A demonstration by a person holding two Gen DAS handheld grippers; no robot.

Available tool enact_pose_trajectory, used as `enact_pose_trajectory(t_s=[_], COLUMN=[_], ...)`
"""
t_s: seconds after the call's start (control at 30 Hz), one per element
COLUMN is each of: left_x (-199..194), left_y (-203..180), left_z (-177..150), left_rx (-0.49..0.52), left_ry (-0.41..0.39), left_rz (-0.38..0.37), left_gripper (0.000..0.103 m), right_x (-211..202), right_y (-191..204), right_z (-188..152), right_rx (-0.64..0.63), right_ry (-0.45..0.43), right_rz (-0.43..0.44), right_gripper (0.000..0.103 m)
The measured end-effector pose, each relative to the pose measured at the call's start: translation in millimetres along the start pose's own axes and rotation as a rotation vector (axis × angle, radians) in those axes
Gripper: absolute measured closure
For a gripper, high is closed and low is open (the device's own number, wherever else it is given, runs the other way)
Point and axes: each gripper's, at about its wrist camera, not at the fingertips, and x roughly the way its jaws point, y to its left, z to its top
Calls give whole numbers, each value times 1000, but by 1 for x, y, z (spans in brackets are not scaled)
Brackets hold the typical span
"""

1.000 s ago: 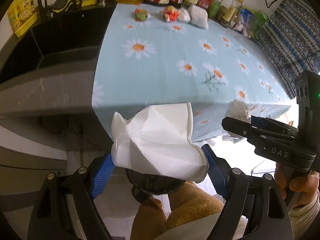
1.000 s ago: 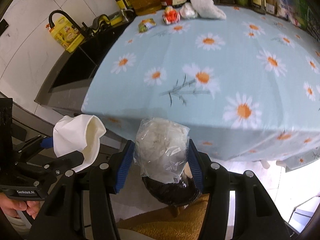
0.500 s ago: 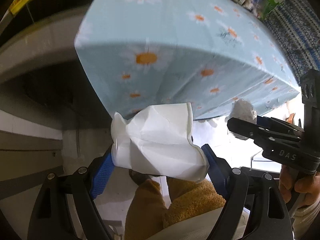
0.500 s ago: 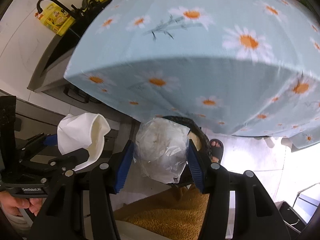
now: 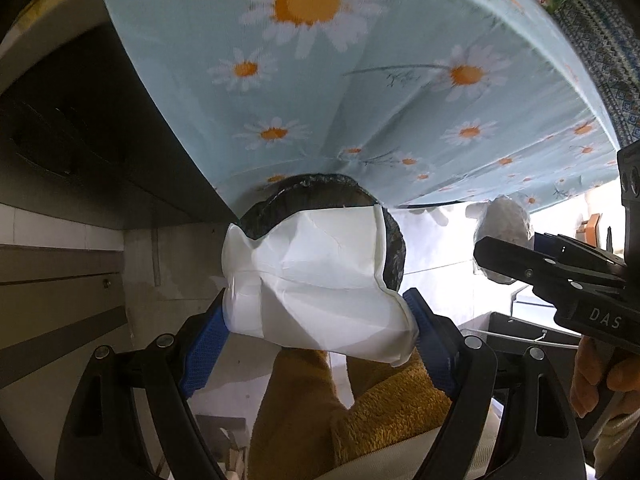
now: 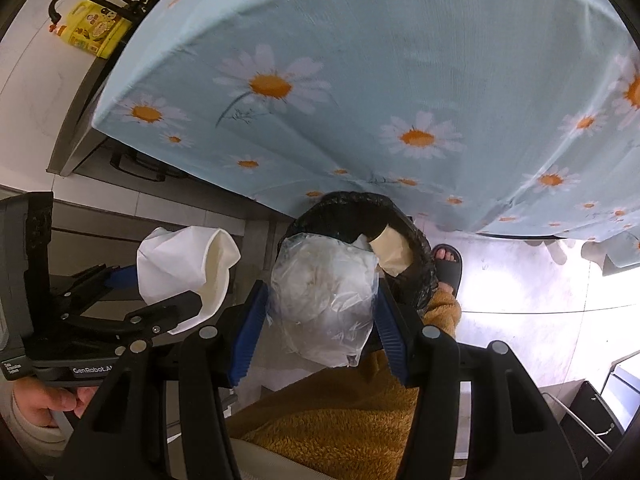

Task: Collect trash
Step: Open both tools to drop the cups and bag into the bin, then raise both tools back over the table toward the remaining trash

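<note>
Kitchen floor of pale tile fills the lower background, with a table under a light blue daisy tablecloth (image 6: 360, 80) overhanging at top of both views and a dark counter at left carrying a yellow bottle (image 6: 94, 32) near its edge. Both grippers point steeply down, side by side, over a bin lined with a black trash bag (image 6: 348, 212) that stands on the floor just under the table's near edge. Left gripper (image 5: 316, 320) has its jaws set wide, blue pads pressed on both ends of a crushed white paper cup (image 5: 316, 280); cup lies sideways across the jaws, directly above the bin rim in the left wrist view. Right gripper (image 6: 320, 328) stands at a narrower spread, blue pads clamped on both sides of a clear plastic bag of white scraps (image 6: 324, 296), bag hanging over the near part of the bin opening. A tan piece of paper (image 6: 394, 254) lies inside the bin against the liner. Left hand (image 6: 48, 404) grips its handle at lower left of the right wrist view; right hand (image 5: 600, 380) grips its handle at right edge of the left wrist view. Person's mustard fleece trouser legs (image 6: 344, 420) show below the grippers, and a foot in a dark slipper (image 6: 448, 268) rests on the floor beside the bin.
</note>
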Motion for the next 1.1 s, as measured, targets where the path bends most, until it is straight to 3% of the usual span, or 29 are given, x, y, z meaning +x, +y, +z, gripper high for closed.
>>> enact_pose_trajectory(t_s=[0.1, 0.23, 0.33, 1.1], left_x=[4, 11, 9, -31], left_y=[3, 4, 3, 0], left_z=[2, 6, 7, 17], left_rx=[-8, -17, -6, 11], left_ry=[10, 41, 39, -45], left_rz=[-4, 3, 13, 1], left_gripper=[20, 20, 12, 12], right_x=[7, 10, 5, -33], right_y=[-2, -10, -15, -8], right_z=[-1, 1, 4, 13], right_rx=[1, 35, 53, 51], right_ry=[9, 10, -4, -83], right_rz=[8, 37, 34, 11], right_gripper=[48, 34, 34, 34])
